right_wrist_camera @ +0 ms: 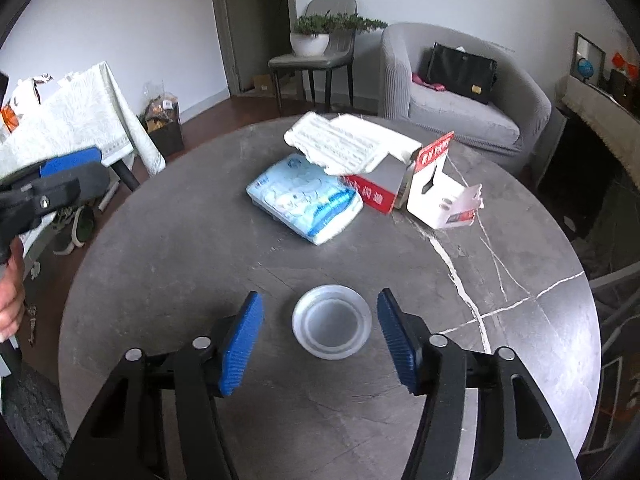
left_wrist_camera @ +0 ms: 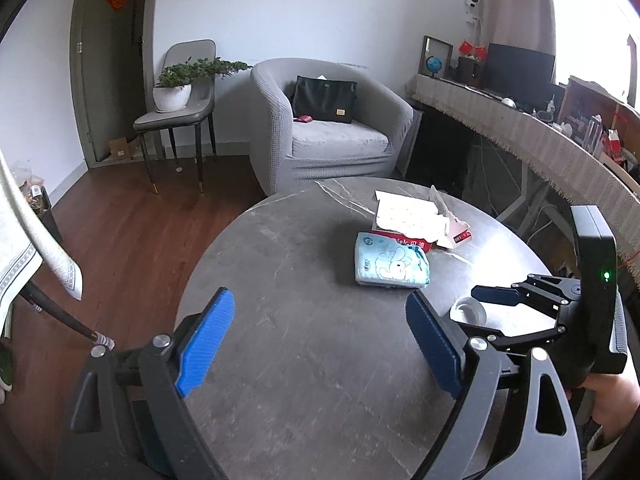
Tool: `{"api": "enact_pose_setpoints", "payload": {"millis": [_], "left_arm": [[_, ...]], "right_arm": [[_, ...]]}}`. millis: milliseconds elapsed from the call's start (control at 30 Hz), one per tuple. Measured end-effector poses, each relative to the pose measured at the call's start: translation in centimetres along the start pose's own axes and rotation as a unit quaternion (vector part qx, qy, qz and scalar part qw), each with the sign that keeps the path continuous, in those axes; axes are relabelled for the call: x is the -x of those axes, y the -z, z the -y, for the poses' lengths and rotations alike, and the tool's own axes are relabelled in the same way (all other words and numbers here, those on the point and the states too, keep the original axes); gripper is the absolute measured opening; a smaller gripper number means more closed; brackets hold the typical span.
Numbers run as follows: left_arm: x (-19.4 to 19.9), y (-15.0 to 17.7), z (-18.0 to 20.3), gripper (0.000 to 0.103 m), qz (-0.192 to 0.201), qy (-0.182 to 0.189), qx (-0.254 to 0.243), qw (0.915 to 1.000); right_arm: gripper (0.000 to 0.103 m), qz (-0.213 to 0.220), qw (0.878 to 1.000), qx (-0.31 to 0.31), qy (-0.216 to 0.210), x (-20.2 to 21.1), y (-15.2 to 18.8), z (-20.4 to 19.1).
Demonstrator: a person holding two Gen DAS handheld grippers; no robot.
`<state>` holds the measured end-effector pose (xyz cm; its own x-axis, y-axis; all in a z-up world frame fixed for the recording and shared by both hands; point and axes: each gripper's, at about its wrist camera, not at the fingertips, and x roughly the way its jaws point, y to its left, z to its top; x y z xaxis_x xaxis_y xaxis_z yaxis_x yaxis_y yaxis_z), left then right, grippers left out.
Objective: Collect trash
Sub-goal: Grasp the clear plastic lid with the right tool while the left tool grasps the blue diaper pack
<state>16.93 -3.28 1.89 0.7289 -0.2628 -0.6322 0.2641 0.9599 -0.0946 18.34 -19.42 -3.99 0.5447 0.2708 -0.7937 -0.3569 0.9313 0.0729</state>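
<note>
Bare tabletop (right_wrist_camera: 168,264) is seen around the clear cup (right_wrist_camera: 331,321), gaps left on both sides to the right tongs' (right_wrist_camera: 320,338) pads; the far side is blocked by tissue pack (right_wrist_camera: 304,200) and torn box (right_wrist_camera: 436,196).

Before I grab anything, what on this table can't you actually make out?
- Clear plastic cup, left wrist view: half hidden behind the fingers.
- Red carton, right wrist view: top covered by the white foam tray.
- Blue tissue pack: printed text too small.

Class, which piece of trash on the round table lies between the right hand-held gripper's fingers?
The clear plastic cup, standing apart from the blue tissue pack and torn red-and-white box.
</note>
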Motion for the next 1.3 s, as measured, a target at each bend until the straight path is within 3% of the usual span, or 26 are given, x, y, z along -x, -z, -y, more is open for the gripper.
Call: {"api": "enact_pose_setpoints", "payload": {"millis": [333, 733, 1133, 1300], "left_arm": [[-2.7, -1.3, 1.1, 0.094, -0.017, 0.035, -0.005, 0.9992], [-7.7, -1.0, 4.3, 0.096, -0.063, 0.048, -0.040, 0.9960], [-12.1, -1.1, 7.4, 0.096, -0.096, 0.028, -0.092, 0.9907], [-13.1, -1.7, 7.4, 0.095, -0.106, 0.020, -0.080, 0.9909]], "right_arm": [[0.040, -0.008, 1.000, 0.023, 0.001, -0.1, -0.1, 0.2], [0.040, 0.032, 0.999, -0.043, 0.007, 2.0, -0.3, 5.1], [0.040, 0.046, 0.996, -0.077, -0.001, 2.7, 0.6, 7.6], [0.040, 0.046, 0.996, -0.081, -0.001, 2.8, 0.9, 8.2]]}}
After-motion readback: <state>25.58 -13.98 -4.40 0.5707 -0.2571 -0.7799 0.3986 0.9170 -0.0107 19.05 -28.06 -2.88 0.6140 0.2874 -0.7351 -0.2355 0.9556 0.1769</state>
